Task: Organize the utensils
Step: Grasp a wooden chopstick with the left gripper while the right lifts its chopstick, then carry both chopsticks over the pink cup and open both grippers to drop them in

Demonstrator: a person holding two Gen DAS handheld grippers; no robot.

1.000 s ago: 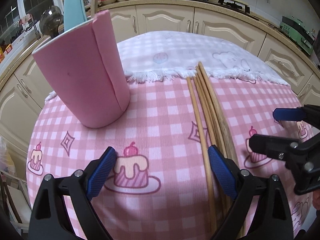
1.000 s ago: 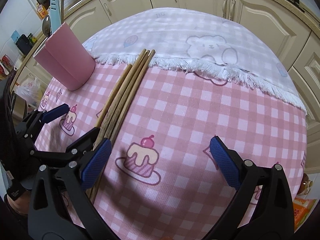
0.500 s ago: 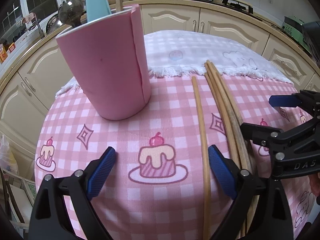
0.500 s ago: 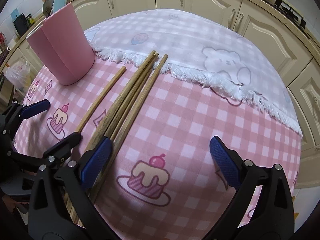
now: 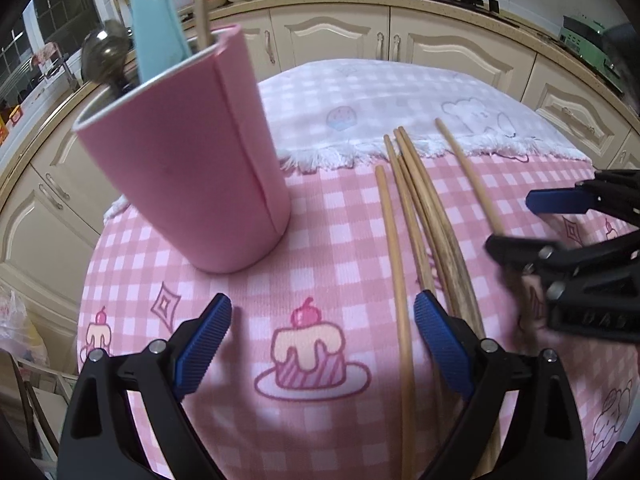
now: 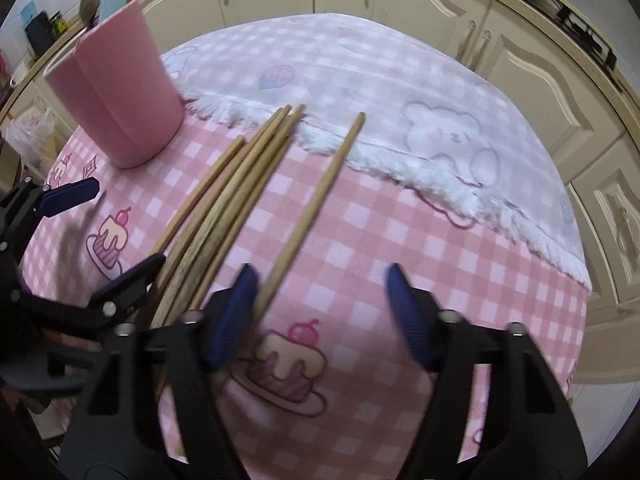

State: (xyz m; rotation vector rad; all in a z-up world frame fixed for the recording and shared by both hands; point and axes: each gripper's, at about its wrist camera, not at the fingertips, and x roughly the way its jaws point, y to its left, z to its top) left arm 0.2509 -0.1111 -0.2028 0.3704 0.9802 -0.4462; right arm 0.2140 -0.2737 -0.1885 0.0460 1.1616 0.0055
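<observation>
Lone chopstick (image 6: 316,204) split from bundle (image 6: 224,208) on worktop (image 6: 400,240), between right tool (image 6: 320,316) jaws now closing, not yet gripped. Left tool (image 5: 320,344) wide open, empty. Pink holder (image 5: 188,168) has spatula, spoon; chopsticks all still out.

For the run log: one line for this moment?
right tool: closing, chopstick between jaws | left tool: open | cup: upright

Matt wooden chopsticks (image 6: 256,184), soft checked tablecloth (image 6: 400,240), matt pink foam-wrapped holder (image 5: 188,160)
</observation>
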